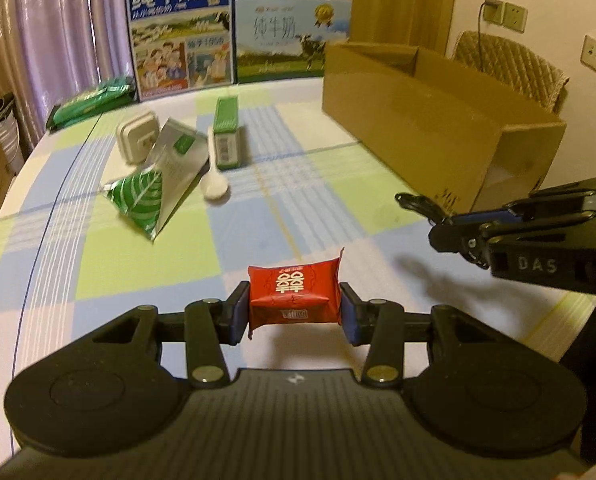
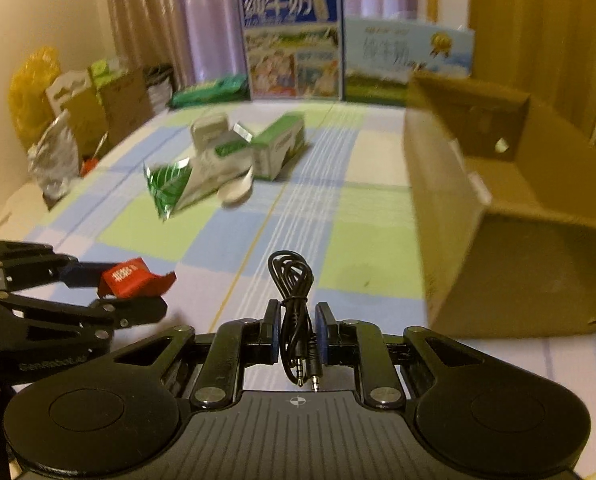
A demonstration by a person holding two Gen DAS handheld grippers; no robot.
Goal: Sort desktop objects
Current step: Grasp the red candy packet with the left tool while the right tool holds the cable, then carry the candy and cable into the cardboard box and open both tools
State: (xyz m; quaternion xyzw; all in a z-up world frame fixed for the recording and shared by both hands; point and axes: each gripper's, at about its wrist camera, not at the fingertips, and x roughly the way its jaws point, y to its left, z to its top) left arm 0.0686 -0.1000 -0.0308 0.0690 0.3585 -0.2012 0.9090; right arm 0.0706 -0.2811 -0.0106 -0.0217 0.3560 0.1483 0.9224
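- The left gripper (image 1: 295, 312) holds a red candy packet (image 1: 294, 295) between its 2 blue pads, raised a little above the near edge of the desk (image 1: 338, 208). The packet has white Chinese double-happiness characters on its front and a small label below that I cannot read.
- The right gripper (image 2: 297, 330) is closed narrowly on a coiled black audio cable (image 2: 294, 300); the 2 metal plugs hang down toward the camera. In the left wrist view, the letters "DAS" are on the side of the right gripper.
- A brown cardboard box (image 1: 418, 120) stands along the right edge of the desk, open at the top. Its inside is mostly hidden, so I cannot tell what it contains.
- At the far edge stand 2 milk cartons: a dark blue carton (image 1: 180, 32) and a light blue carton (image 1: 292, 36), both printed "纯牛奶".
- Near the middle of the desk, toward the left, lie a green and silver pouch (image 1: 154, 188), a white spoon (image 1: 215, 184), a green and white box (image 1: 227, 132) and a small white case (image 1: 137, 138), close together.
- The desk has a checked cloth in blue, green and white.
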